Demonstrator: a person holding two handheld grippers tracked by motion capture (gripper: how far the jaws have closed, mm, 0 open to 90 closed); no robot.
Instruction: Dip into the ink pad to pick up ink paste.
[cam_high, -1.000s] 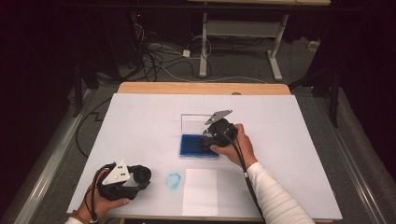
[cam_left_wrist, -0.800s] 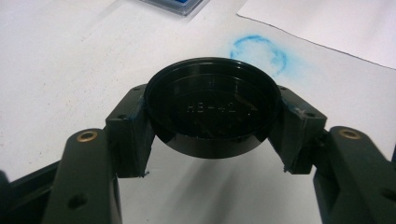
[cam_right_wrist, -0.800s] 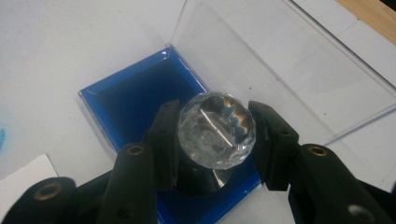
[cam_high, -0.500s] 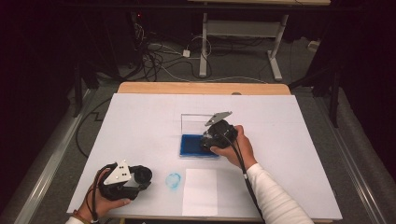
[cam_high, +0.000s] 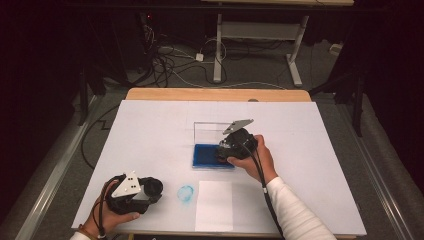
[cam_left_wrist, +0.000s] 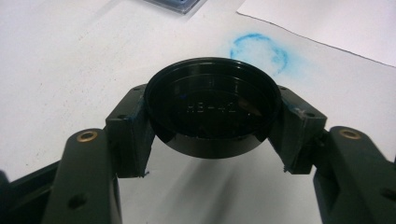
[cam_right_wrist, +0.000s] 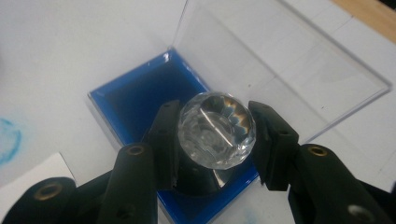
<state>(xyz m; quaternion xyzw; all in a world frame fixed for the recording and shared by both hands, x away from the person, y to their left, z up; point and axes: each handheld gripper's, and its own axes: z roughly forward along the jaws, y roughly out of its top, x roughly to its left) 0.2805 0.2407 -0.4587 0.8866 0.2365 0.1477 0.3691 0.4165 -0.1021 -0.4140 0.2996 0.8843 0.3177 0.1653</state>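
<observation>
Stamp with a faceted clear knob sits pinched in the right gripper over the blue ink pad mid-table, probably inking; the left gripper clamps its black cap aside near the front edge.

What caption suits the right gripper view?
Right hand-held gripper shut on a faceted clear stamp over the open blue ink pad.

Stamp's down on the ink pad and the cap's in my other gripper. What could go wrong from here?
The right gripper pinches the stamp's faceted clear knob; smooth facets could slip on lifting. The open clear lid stands close behind and may get knocked. A blue ink ring already marks the table beside the white paper, so another smear seems possible.
</observation>
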